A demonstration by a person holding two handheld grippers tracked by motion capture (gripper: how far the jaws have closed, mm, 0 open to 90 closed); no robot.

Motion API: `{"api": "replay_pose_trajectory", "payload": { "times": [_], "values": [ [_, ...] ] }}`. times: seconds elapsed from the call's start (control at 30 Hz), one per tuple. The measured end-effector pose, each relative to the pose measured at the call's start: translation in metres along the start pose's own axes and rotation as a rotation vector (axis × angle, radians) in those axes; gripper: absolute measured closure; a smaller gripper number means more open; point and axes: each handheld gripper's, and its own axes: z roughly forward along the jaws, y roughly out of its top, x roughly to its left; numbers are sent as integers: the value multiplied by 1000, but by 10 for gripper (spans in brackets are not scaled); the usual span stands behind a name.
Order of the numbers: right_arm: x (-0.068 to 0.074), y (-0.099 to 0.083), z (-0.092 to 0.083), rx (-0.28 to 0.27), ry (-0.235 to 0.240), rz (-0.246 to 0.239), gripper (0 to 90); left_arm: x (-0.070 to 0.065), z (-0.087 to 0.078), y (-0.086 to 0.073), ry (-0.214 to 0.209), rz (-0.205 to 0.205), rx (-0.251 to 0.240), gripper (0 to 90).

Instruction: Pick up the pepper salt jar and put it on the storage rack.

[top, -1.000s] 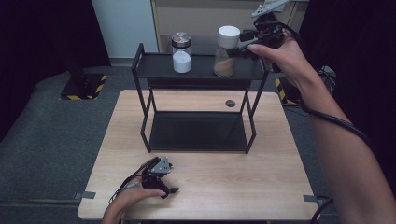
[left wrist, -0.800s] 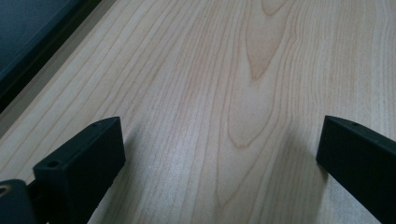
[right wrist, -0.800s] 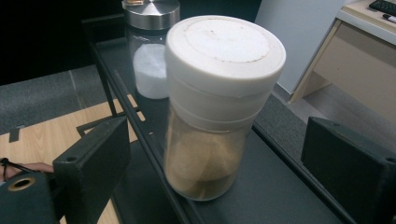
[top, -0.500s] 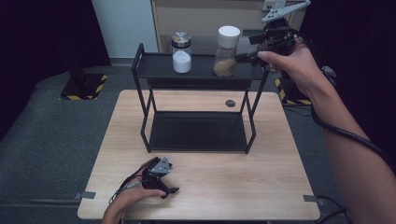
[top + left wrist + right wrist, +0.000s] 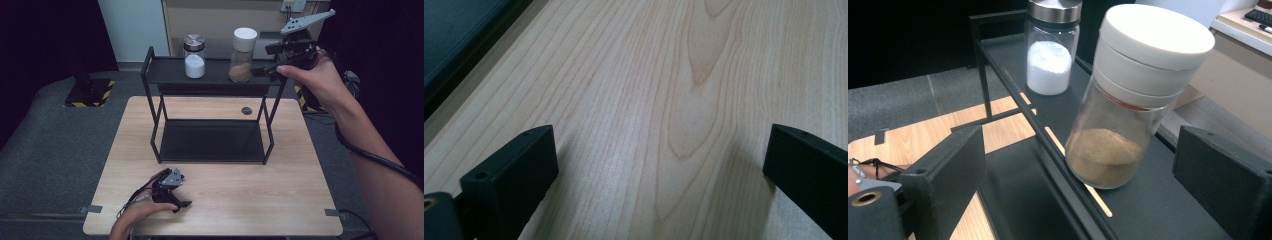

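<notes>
Jar with brown powder: the white-lidded jar (image 5: 242,55) stands on the top shelf of the black rack (image 5: 150,67), at its right end, well apart from the jar of white powder (image 5: 194,56) to its left.
Table: the wooden table (image 5: 280,195) carries the rack toward its far side; a small dark disc (image 5: 246,110) lies behind the rack's lower shelf.
Right tongs: the right gripper (image 5: 272,70) is held just beside the brown jar, jaws spread wide and apart from the glass, holding nothing.
Left tongs: the left gripper (image 5: 181,204) rests low on the near table edge, jaws spread, nothing between them.
Step in hand: seemingly a release or an approach at the brown jar. To do it well, keep the jaws level, wide and clear of the glass, since the jar sits near the shelf's front rail and a nudge could tip it.
Right gripper view: shows how little powder fills the jar (image 5: 1120,125), and its place by the rail.
Left gripper view: bare wood grain between the jaws.
</notes>
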Motion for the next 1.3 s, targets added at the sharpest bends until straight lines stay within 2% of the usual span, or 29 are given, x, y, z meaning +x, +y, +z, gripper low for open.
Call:
{"api": "replay_pose_trajectory", "payload": {
  "times": [0.33,0.6,0.83,0.93,1.3],
  "values": [
    [23,-8,-1,5,-20,-5,75,0,0,0,-1,0,0,0],
    [52,-22,1,22,-22,-21,73,-1,0,0,4,-2,1,0],
    [73,-44,6,47,-5,-24,73,-2,0,0,7,-6,0,0],
    [82,-61,9,50,2,-9,73,-2,0,0,8,-7,1,0],
    [94,-100,22,69,22,34,74,-2,0,0,9,-7,3,0]
  ]
}}
